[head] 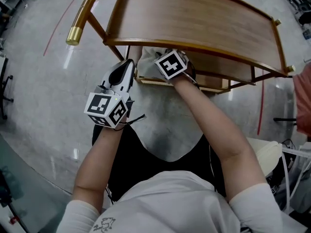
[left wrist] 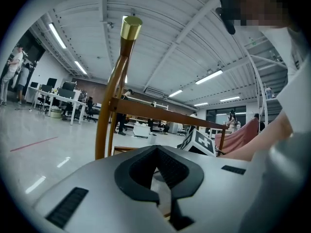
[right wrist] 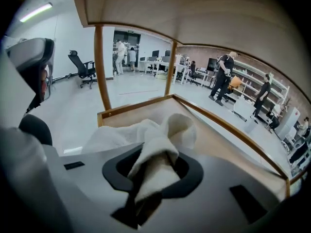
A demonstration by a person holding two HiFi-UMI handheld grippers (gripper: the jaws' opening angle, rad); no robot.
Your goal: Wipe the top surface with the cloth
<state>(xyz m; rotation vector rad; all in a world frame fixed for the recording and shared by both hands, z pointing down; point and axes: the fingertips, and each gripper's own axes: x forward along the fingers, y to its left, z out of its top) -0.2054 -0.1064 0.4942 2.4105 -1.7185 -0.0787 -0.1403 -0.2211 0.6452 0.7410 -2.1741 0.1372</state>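
**Two grippers, one cloth, lower shelf**

Both grippers sit at the near edge of a wooden two-tier table. The right gripper (right wrist: pixel 154 171) reaches under the curved top surface (head: pixel 194 18), and its jaws are clamped on a bunched fold of the white cloth (right wrist: pixel 160 140). That fold's long axis runs straight out from the jaws, along the gripper's own line, and ends in a rounded curl. The rest of the cloth spreads to the left in that view, over the near corner of the lower shelf (right wrist: pixel 221 147), inside its raised rim. The left gripper (head: pixel 127 68) is just beside the right one, outside the shelf. Its jaws are pressed together on nothing and point towards a table leg with a brass cap (left wrist: pixel 131 27).
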